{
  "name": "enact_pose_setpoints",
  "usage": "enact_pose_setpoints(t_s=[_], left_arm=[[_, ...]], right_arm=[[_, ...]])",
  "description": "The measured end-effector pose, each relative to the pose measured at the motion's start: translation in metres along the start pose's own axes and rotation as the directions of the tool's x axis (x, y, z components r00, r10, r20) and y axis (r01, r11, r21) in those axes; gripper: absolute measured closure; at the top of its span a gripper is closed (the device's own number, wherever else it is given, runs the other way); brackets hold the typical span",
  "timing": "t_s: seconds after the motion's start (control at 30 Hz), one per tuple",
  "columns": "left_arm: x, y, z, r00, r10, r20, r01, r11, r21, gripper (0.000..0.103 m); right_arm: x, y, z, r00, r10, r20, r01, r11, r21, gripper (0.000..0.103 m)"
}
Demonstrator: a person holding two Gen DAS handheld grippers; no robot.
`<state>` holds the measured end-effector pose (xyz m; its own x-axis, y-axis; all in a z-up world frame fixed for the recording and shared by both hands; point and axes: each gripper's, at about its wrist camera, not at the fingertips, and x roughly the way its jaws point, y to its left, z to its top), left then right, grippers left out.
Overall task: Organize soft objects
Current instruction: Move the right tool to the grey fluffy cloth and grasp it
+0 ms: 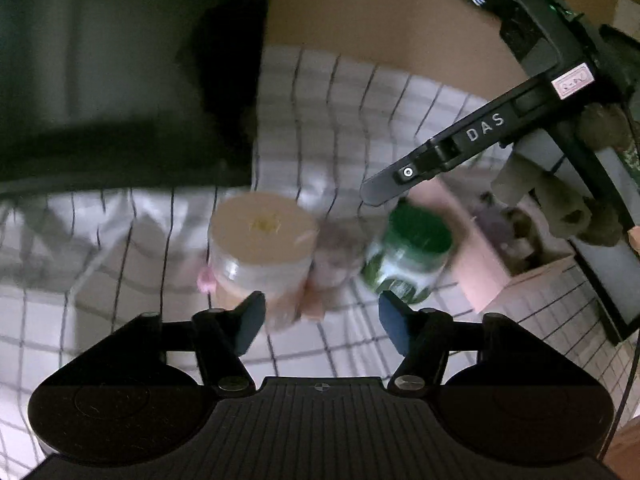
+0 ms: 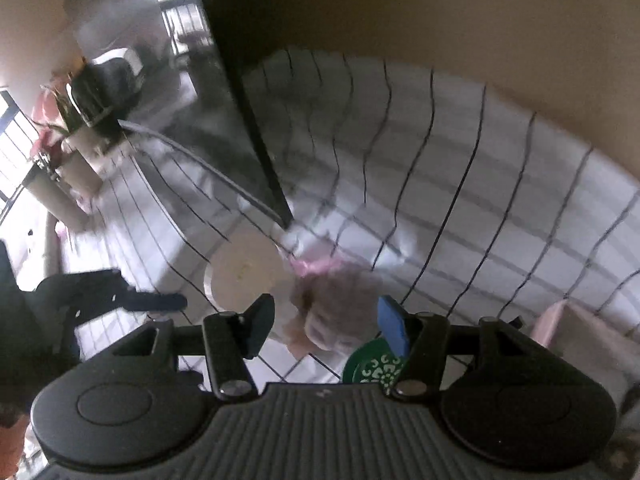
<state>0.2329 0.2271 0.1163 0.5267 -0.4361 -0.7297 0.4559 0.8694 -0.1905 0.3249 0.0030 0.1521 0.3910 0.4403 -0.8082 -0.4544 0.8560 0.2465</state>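
On the grid-patterned cloth [image 1: 360, 112] covering the desk, a small blurred plush toy [image 1: 332, 256] sits wedged between a tan-lidded jar [image 1: 260, 240] and a green-lidded jar [image 1: 412, 252]; it looks to touch both, blur makes that uncertain. Left tool [image 1: 322, 316] hangs over the toy, jaws partly open, nothing gripped. Right tool [image 2: 326, 326] also aims down at the same toy [image 2: 332, 300], jaws partly open and empty; its finger reaches toward the green lid in the left view. An open pink box [image 1: 492, 276] with more plush items lies just past the green jar. Risks, judged: both tools converging on one toy could collide; a closing jaw could catch a jar instead and tip it; heavy motion blur suggests fast approach, so a mis-grasp is likely.
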Motion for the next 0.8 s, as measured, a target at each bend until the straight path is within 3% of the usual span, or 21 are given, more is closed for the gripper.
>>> enact_pose_setpoints(t_s=[0.1,0.2,0.3,0.43,0.5,0.57,0.7,0.8], left_arm=[[0.003,0.028,-0.006,0.999,0.046,-0.012,-0.046,0.996,-0.078,0.037],[-0.002,0.062,-0.006,0.997,0.075,0.009,-0.072,0.980,-0.184,0.037],[-0.008,0.072,-0.006,0.997,0.078,0.022,-0.072,0.980,-0.186,0.037],[0.000,0.043,-0.013,1.000,-0.029,-0.003,0.029,0.996,-0.085,0.037],[0.013,0.022,-0.019,0.998,-0.048,-0.027,0.047,0.999,-0.028,0.037],[0.026,0.006,-0.023,0.998,-0.033,-0.047,0.032,0.999,-0.007,0.037],[0.047,-0.009,-0.026,0.997,0.004,-0.075,-0.008,0.999,-0.052,0.041],[0.058,-0.011,-0.026,0.995,0.054,-0.081,-0.060,0.995,-0.079,0.047]], right_arm=[[0.035,-0.005,-0.002,0.997,0.026,-0.075,-0.027,1.000,-0.003,0.045],[0.061,0.001,-0.004,0.990,0.002,-0.142,-0.010,0.998,-0.058,0.045],[0.082,0.003,-0.001,0.983,-0.021,-0.182,0.002,0.994,-0.108,0.045],[0.104,0.000,0.006,0.975,-0.014,-0.224,-0.010,0.995,-0.104,0.045],[0.112,-0.001,0.009,0.968,-0.019,-0.250,-0.009,0.994,-0.111,0.045],[0.121,0.000,0.009,0.963,-0.034,-0.269,-0.003,0.991,-0.137,0.045],[0.122,0.003,0.010,0.965,-0.033,-0.262,-0.011,0.986,-0.167,0.063],[0.114,0.008,0.009,0.972,-0.052,-0.228,0.007,0.981,-0.194,0.067]])
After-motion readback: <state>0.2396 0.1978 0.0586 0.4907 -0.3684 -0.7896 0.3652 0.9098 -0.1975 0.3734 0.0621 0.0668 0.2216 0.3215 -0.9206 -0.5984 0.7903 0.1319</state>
